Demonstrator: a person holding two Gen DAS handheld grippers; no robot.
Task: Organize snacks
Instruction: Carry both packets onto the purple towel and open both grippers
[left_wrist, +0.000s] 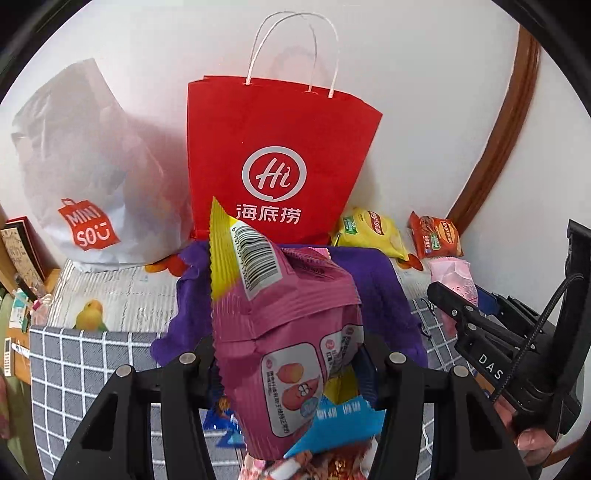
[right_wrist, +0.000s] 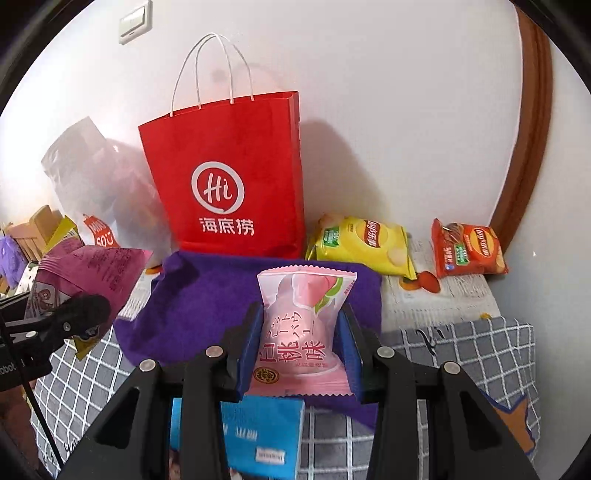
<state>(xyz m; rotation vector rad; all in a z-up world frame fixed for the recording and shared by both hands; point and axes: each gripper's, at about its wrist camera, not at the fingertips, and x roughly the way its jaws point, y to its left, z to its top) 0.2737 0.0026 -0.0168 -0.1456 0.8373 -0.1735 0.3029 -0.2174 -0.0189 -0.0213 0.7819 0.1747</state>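
My left gripper (left_wrist: 288, 354) is shut on a magenta and yellow snack pack (left_wrist: 291, 325), held up above a purple cloth (left_wrist: 384, 291). My right gripper (right_wrist: 301, 339) is shut on a pale pink peach snack pack (right_wrist: 301, 328) over the same purple cloth (right_wrist: 207, 295). A red paper bag (left_wrist: 280, 162) with white handles stands behind the cloth against the wall; it also shows in the right wrist view (right_wrist: 229, 177). The magenta pack also shows at the left of the right wrist view (right_wrist: 92, 280).
A yellow chips bag (right_wrist: 365, 243) and an orange chips bag (right_wrist: 469, 251) lie at the back right. A white Miniso bag (left_wrist: 85, 177) stands at the left. A blue pack (right_wrist: 262, 432) lies below my right gripper. A grey checked cloth (right_wrist: 461, 354) covers the table front.
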